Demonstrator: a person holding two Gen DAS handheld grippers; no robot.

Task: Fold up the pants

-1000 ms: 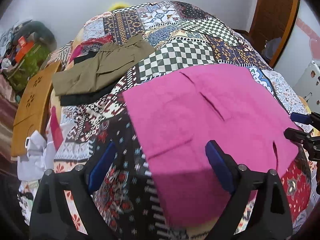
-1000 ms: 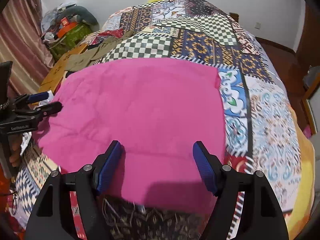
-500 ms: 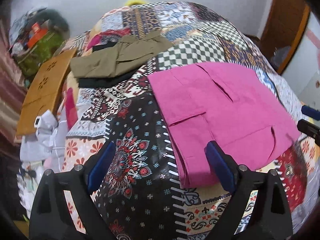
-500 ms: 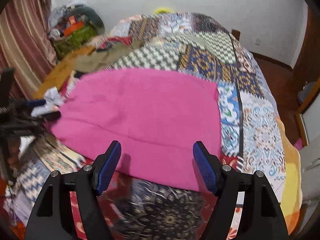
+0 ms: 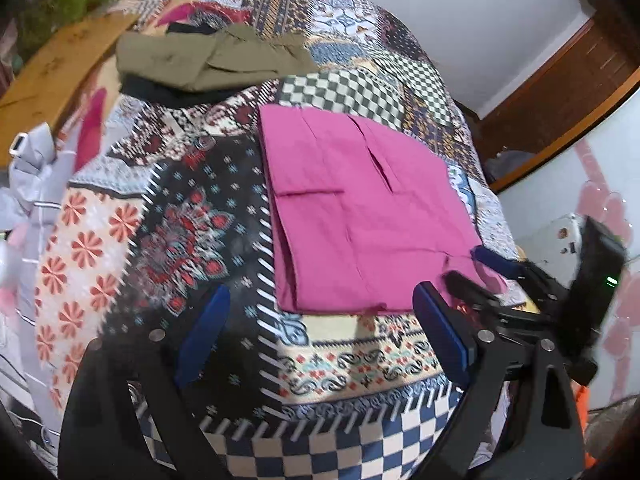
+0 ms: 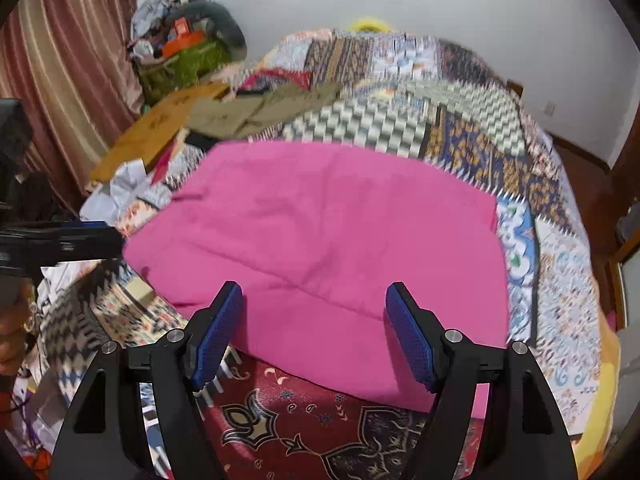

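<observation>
Folded pink pants lie flat on the patchwork bedspread; they fill the middle of the right wrist view. My left gripper is open and empty, held above the bedspread just short of the pants' near edge. My right gripper is open and empty over the pants' near edge; it also shows in the left wrist view, open at the pants' right corner. The left gripper shows at the left edge of the right wrist view.
Olive pants lie on dark clothes at the far side of the bed. A wooden board, grey and white clothes and a heap of bags stand to the left. A wooden door is at the right.
Both grippers have pulled back from the pink pants toward the bed's near edge. The left view has swung left and back, so the pants look smaller. Both stayed open.
</observation>
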